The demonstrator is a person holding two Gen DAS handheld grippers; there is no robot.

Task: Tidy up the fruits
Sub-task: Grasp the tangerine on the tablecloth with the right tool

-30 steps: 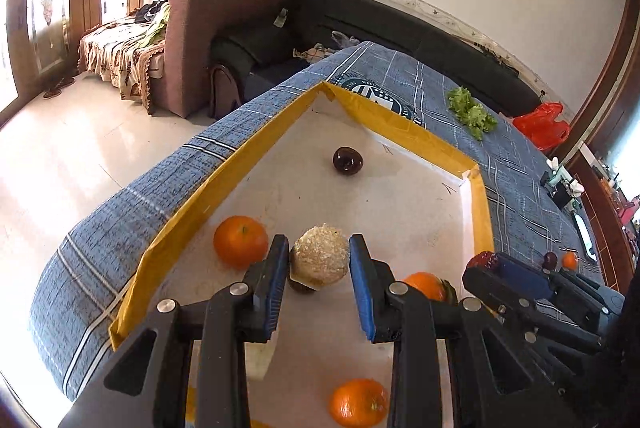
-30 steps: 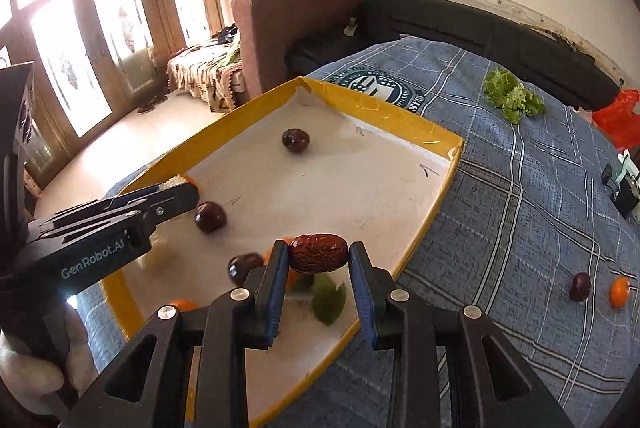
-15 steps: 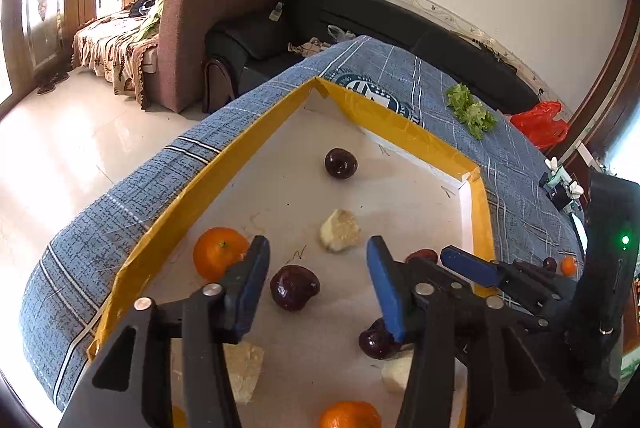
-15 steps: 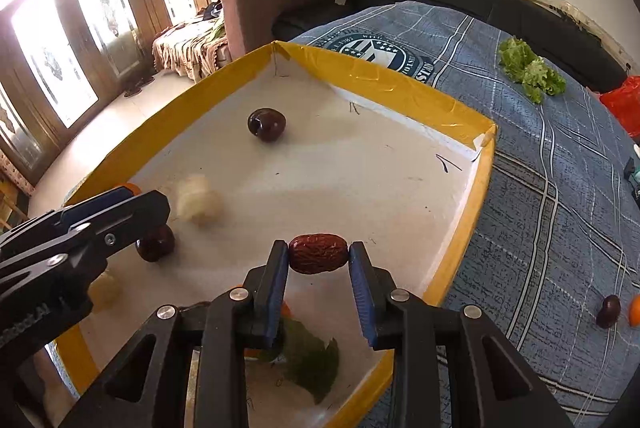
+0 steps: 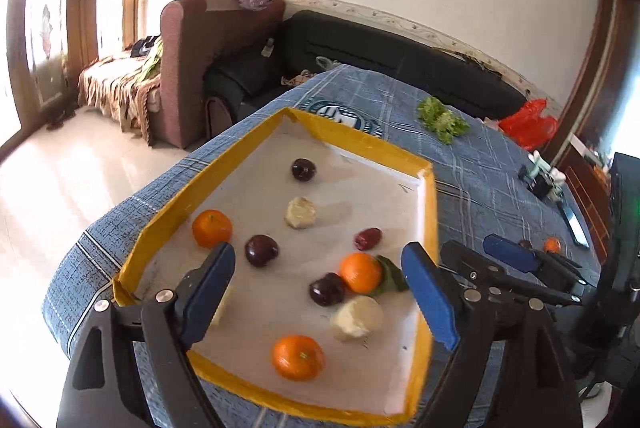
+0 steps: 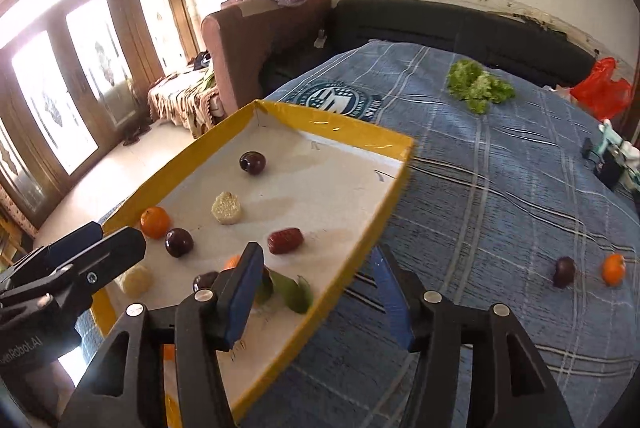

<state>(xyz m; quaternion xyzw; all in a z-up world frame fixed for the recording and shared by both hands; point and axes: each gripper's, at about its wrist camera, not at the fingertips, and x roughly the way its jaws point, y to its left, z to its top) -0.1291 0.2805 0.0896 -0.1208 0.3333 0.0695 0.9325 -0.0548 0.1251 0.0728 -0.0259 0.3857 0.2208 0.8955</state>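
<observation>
Blue plaid bed carries our yellow tray (image 5: 426,212); both grippers, left (image 5: 320,302) and right (image 6: 316,302), have just opened empty, red date (image 6: 285,240) and pale lump (image 5: 301,213) dropped inside

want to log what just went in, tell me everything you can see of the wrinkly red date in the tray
The red date is a small, oblong fruit with dark red, glossy, wrinkled skin. It lies on its side on the white floor of the yellow-rimmed tray, toward the tray's right edge. Nothing touches it: the pale lump and the leafy orange sit apart from it, and no claw holds it.
</observation>
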